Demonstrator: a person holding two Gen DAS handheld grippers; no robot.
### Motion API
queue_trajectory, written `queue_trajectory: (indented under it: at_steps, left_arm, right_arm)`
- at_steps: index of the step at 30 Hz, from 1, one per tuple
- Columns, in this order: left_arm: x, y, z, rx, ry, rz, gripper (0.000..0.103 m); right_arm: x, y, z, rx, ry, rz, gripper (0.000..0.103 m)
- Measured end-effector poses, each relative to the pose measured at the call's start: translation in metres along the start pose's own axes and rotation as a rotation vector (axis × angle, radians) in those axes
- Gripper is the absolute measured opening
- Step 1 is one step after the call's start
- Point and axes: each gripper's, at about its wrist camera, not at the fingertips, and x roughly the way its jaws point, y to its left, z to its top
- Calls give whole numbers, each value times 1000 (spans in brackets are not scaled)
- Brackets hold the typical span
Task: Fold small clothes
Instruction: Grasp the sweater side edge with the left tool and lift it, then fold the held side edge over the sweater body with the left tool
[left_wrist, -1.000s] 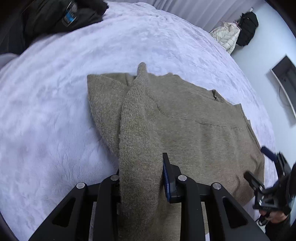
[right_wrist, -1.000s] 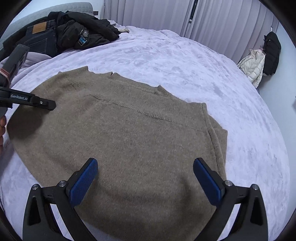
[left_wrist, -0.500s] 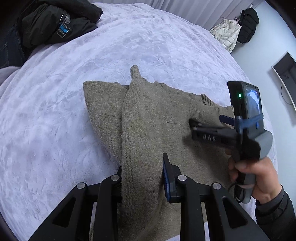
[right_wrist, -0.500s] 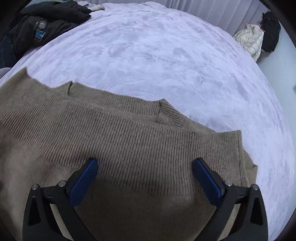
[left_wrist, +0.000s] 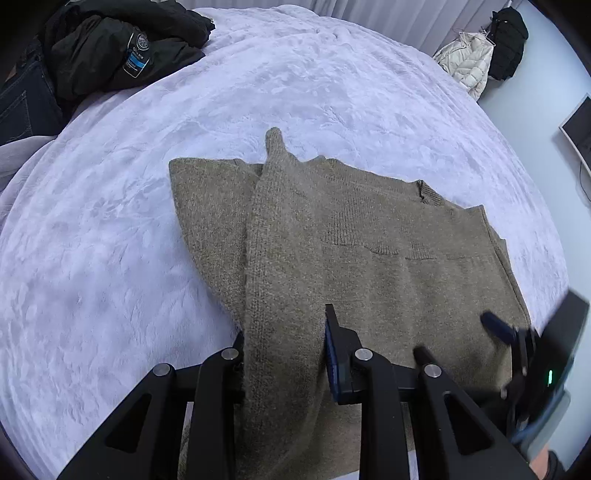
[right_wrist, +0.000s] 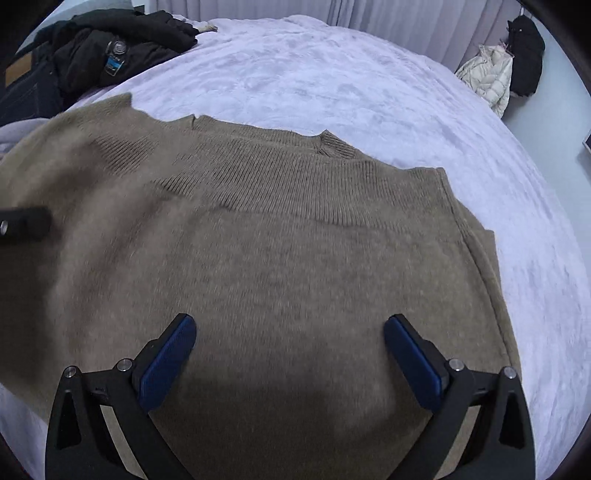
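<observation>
Left gripper (left_wrist: 284, 354), tilted steeply downward, pinches a lifted fold of the brown sweater (left_wrist: 369, 258), which lies flat on the lavender bedspread (left_wrist: 110, 258). Right gripper (right_wrist: 290, 354) (jaws spread wide, nothing between them) hangs above the sweater's body.

Spread flat mid-bed (left_wrist: 110, 258): sweater (left_wrist: 406, 266), sleeve (left_wrist: 280, 236) running from six up to twelve, pinched in left gripper (left_wrist: 284, 354). Right gripper (right_wrist: 290, 354) poised over hem at six. Heaped at ten: jacket (left_wrist: 122, 48). Hanging off at two: coats (left_wrist: 469, 62).
</observation>
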Motion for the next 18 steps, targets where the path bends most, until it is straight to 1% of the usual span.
queue_trajectory:
  at_steps: [2,4,6,9,12,15,18]
  left_arm:
    - [-3,-5,-1,4,-3,5,27]
    - [-8,-14,-2,15,-10,14,26]
    - [-13,-24,-1,23,-14,28,26]
    - [-22,-43,2,28,-19,41,26]
    - [-26,-71,7,39,-8,64,25]
    - [-27,-102,11,47,5,58,25]
    - [-22,-142,12,73,18,68,24]
  right_arm:
    - [-12,0,-20,-16,-38,5,103]
    - [-21,-2,-33,-49,-48,33,102]
    - [-29,-7,-36,-90,-67,41,102]
    - [-41,-24,-39,-84,-106,21,103]
    - [-42,-40,-40,-60,-101,35,103]
    - [-40,-64,-41,-31,-101,50,103]
    - [-46,-93,-45,-1,-124,55,103]
